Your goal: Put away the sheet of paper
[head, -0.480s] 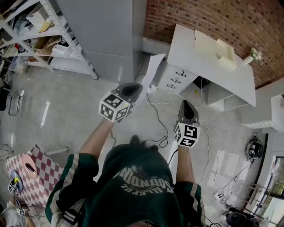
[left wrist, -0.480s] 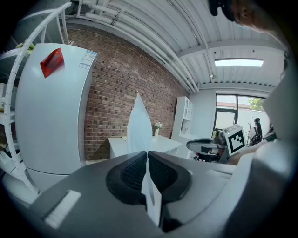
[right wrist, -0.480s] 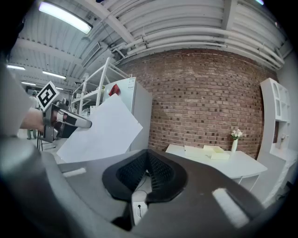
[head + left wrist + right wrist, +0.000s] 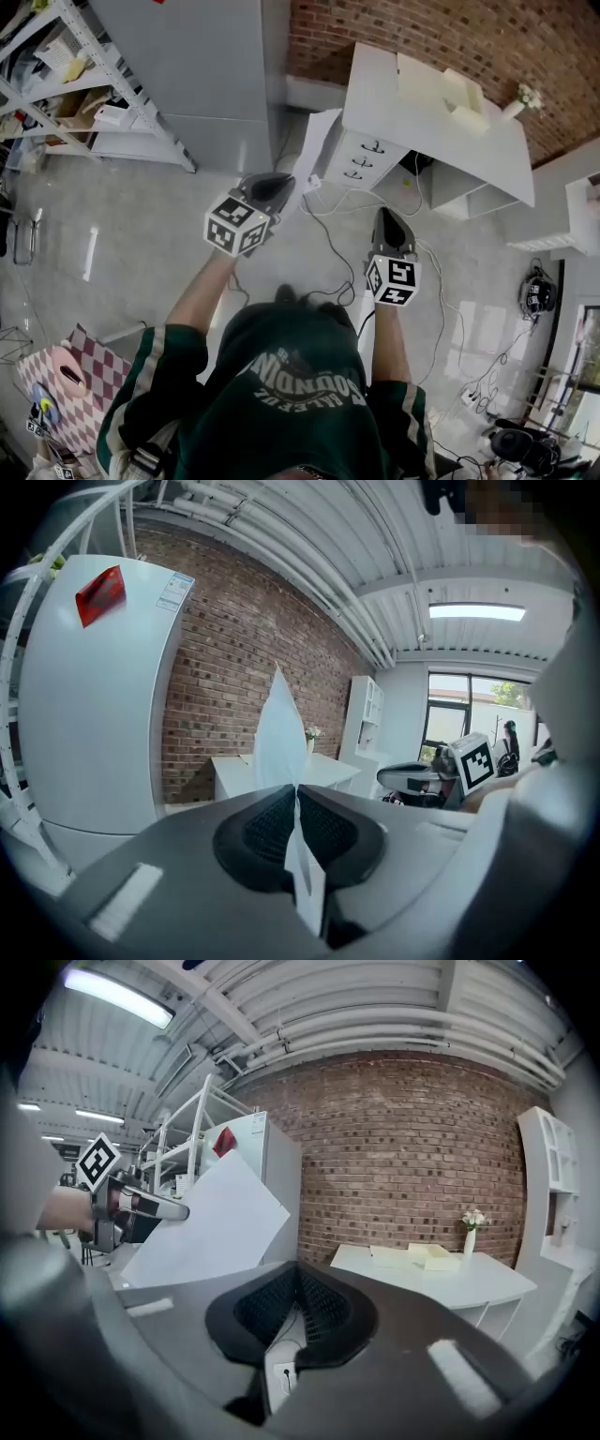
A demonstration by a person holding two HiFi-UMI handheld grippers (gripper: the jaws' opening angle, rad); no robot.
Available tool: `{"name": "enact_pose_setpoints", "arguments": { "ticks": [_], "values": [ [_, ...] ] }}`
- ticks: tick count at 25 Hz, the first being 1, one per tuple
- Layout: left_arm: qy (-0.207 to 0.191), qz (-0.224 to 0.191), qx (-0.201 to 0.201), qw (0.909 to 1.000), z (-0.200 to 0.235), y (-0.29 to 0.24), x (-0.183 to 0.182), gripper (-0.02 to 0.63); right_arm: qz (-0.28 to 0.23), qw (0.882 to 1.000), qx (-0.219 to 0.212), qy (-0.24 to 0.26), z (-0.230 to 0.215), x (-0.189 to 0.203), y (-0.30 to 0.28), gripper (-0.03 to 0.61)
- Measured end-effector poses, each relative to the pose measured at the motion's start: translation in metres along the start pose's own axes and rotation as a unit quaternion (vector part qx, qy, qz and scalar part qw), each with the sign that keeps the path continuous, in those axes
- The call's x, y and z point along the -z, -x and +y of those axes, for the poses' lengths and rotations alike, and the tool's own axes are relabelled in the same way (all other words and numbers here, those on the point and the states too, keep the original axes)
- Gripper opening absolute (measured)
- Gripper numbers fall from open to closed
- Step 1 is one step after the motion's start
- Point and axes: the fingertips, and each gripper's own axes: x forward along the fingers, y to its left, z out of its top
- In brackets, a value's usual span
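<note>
The white sheet of paper (image 4: 315,148) stands up in the air, pinched at its lower edge by my left gripper (image 4: 278,190). In the left gripper view the two pads are pressed together on the sheet (image 4: 279,731), which rises edge-on from the left gripper (image 4: 297,796). My right gripper (image 4: 392,225) is held out to the right, shut with nothing in it. From the right gripper (image 4: 298,1269) I see the sheet (image 4: 208,1224) as a tilted white panel at the left. A white desk with drawers (image 4: 433,120) stands ahead by the brick wall.
A tall grey-white fridge (image 4: 211,75) stands left of the desk, and metal shelving (image 4: 84,84) is further left. Cables (image 4: 328,234) trail over the floor below the grippers. Cream boxes (image 4: 450,89) and a small flower vase (image 4: 521,101) sit on the desk top.
The view has drifted slightly, so the desk and fridge sit a little further left. Both grippers keep their poses, and the left one still holds the sheet.
</note>
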Motion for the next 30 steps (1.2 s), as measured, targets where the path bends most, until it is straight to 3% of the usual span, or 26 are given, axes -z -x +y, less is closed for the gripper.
{"name": "enact_pose_setpoints", "arguments": {
  "ticks": [15,22,30],
  "values": [
    [-0.007,0.021,0.049,0.9985,-0.015,-0.058,0.0,0.011,0.013,0.998,0.046,-0.034,-0.044,0.018,0.007,0.0],
    [-0.012,0.029,0.047,0.9984,-0.012,-0.116,-0.009,0.011,0.013,0.998,0.03,-0.051,-0.086,0.019,-0.034,0.0],
    [-0.015,0.035,0.031,0.9988,-0.001,-0.204,-0.038,0.011,0.008,0.999,0.006,-0.05,-0.164,-0.002,-0.096,0.0]
  ]
}}
